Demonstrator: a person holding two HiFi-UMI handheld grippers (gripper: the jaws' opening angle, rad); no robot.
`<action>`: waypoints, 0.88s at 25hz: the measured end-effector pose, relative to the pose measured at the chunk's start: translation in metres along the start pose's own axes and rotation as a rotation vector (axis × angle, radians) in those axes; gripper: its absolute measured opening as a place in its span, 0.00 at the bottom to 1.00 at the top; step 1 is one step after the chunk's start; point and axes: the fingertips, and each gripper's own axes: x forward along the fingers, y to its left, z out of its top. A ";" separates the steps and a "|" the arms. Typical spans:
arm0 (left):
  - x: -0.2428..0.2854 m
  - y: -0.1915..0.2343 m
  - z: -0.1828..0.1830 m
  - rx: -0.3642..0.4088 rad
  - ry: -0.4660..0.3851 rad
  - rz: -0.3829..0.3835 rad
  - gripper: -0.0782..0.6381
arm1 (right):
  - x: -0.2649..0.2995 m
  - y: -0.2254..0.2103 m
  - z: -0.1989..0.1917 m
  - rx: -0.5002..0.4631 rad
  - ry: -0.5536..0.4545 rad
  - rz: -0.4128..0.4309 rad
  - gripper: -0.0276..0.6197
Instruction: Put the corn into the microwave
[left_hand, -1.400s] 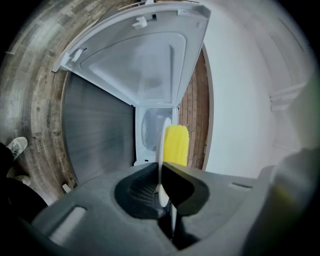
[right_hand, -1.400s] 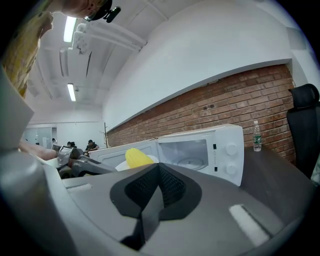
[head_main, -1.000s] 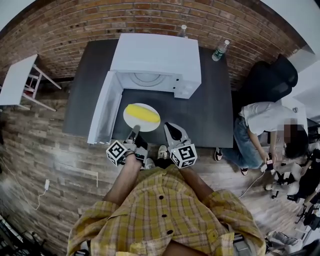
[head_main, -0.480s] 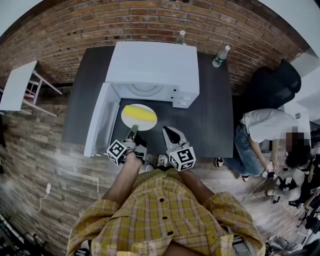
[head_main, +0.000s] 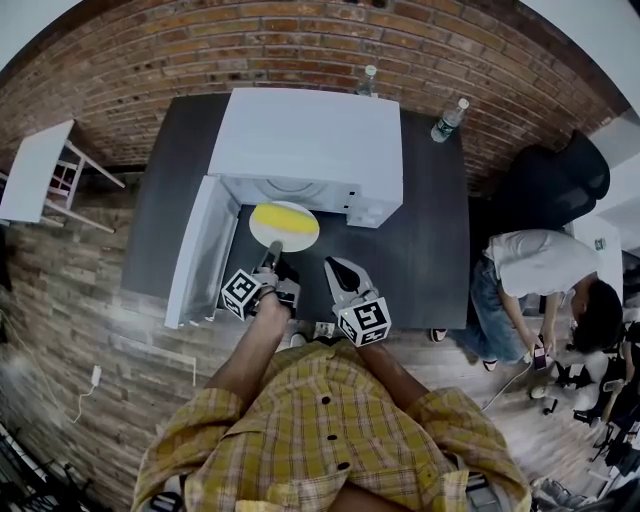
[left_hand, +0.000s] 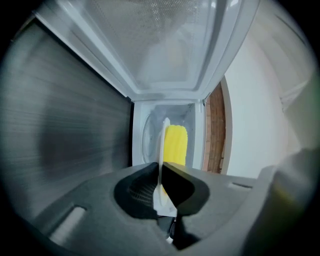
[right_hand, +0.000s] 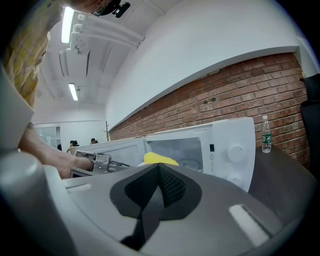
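A yellow corn cob (head_main: 281, 217) lies on a white plate (head_main: 258, 233) held right at the mouth of the white microwave (head_main: 310, 135), whose door (head_main: 200, 250) hangs open to the left. My left gripper (head_main: 270, 258) grips the plate's near rim; its jaws are opening slightly, with the rim still pressed between them. In the left gripper view the plate (left_hand: 162, 142) stands edge-on with the corn (left_hand: 176, 145) beside it, and the turntable lies behind. My right gripper (head_main: 335, 268) hovers to the right over the dark table, shut and empty (right_hand: 159, 172).
Two water bottles (head_main: 449, 119) (head_main: 368, 78) stand at the back of the dark table (head_main: 430, 230). A person (head_main: 540, 270) crouches at the right beside a black chair (head_main: 555, 170). A white side table (head_main: 35, 165) stands at the left.
The left gripper has carried the plate with the corn forward, from the table's middle to the microwave's opening. The right gripper has followed a little forward.
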 end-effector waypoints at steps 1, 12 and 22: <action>0.005 0.001 0.001 0.000 0.000 0.001 0.14 | 0.002 -0.002 0.000 0.001 0.001 0.001 0.05; 0.056 0.011 0.015 0.005 -0.003 0.022 0.15 | 0.016 -0.013 -0.001 0.019 0.017 0.025 0.05; 0.091 0.023 0.027 0.023 -0.040 0.061 0.15 | 0.025 -0.023 -0.005 0.013 0.034 0.039 0.05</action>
